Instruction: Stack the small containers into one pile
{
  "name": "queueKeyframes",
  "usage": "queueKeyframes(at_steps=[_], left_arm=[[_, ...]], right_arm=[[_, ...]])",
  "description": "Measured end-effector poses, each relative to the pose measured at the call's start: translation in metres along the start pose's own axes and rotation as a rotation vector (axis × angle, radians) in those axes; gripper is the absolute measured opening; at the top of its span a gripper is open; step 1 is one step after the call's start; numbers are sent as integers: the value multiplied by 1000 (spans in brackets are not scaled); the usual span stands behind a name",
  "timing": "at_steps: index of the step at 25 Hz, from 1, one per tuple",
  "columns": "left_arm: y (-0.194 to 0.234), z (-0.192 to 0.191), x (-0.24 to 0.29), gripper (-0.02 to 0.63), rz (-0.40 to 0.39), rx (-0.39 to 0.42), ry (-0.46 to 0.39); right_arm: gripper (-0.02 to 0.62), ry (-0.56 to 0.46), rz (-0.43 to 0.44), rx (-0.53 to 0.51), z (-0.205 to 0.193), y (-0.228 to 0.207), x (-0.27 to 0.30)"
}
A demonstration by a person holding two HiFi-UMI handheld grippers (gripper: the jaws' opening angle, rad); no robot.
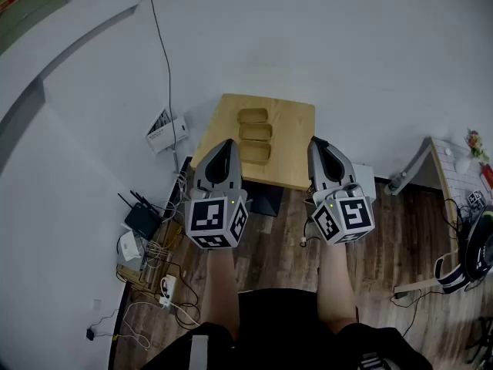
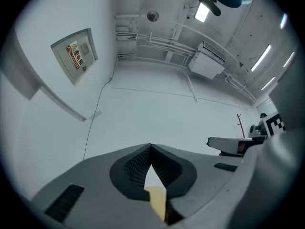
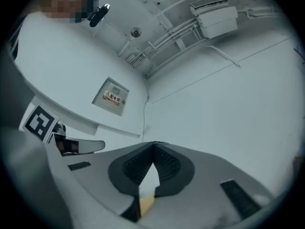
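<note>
Held low over the dark plank floor point(image 1: 277, 241), the left gripper point(image 1: 225, 145) and right gripper point(image 1: 316, 142) each have their ribbed grey jaws pressed together on nothing. Between and just beyond their tips, touching neither, three small containers point(image 1: 255, 133) lie unstacked in a row on a square pale-wood table point(image 1: 293, 129). They look like shallow tan rectangular trays, perhaps wooden.

Red label on the wall panel point(image 3: 110, 98), far left up the wall, reads 配电箱. The finer print beneath is too blurred to read.
</note>
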State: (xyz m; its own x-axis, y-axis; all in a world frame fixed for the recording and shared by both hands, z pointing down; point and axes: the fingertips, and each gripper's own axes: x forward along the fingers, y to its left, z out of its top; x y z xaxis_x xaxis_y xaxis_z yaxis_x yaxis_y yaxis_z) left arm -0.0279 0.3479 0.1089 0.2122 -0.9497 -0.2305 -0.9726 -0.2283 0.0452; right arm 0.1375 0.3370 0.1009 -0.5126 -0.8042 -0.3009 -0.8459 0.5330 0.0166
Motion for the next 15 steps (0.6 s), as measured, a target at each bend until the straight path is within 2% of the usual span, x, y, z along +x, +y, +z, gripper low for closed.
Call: queueKeyframes(at_steps=[7,12,15], left_arm=[[-15,-9,-15,2,-9,2,27],[-24,-34,-26,2,0,-8,99],[-21,-42,-34,2,19,-6,120]], right_arm=[[3,27,27,3,-9,7,-11],[4,161,9,22,-45,3,-16],[5,189,17,38,-57,5,-21]])
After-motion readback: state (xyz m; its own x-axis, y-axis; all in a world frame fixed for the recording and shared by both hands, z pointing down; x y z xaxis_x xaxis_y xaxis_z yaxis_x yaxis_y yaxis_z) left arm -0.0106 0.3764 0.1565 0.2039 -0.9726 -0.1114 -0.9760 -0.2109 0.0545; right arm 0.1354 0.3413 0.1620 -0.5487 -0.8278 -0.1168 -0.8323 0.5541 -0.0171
